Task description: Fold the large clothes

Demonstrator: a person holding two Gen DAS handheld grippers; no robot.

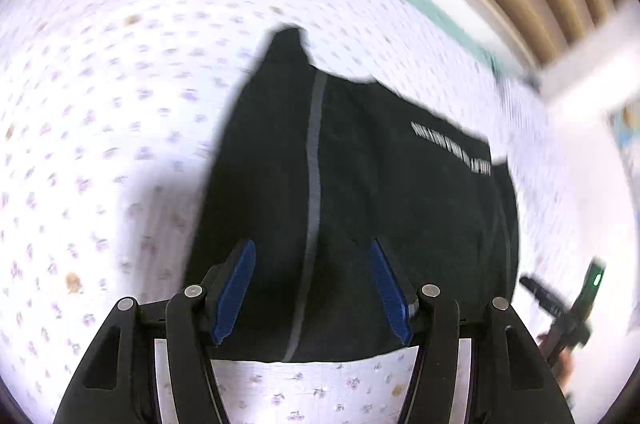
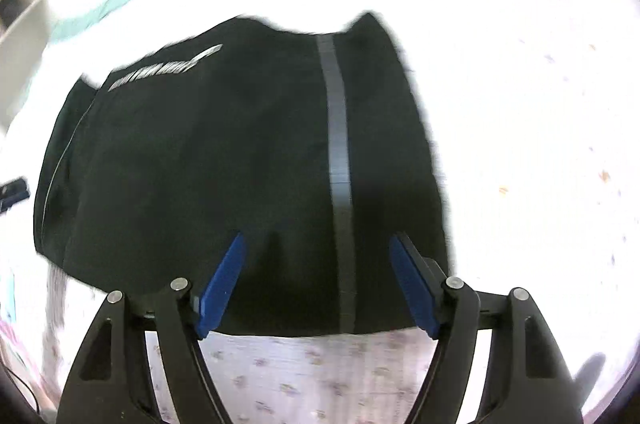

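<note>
**Both grippers released over the black garment's near hem**

Left wrist view: my left gripper [image 1: 312, 288] hangs spread wide and empty above the black garment [image 1: 360, 207], which lies flat on the floral bed sheet [image 1: 100, 103], so I judge a fold is set. The cloth looks matte, with a grey stripe [image 1: 314, 183].

Right wrist view: my right gripper [image 2: 316, 284] is likewise released over the garment's [image 2: 200, 163] near edge; white lettering [image 2: 168, 67] marks its far corner.

one black garment [image 1: 360, 207], one floral bedsheet [image 1: 100, 103], two grippers [image 1: 312, 284]
</note>
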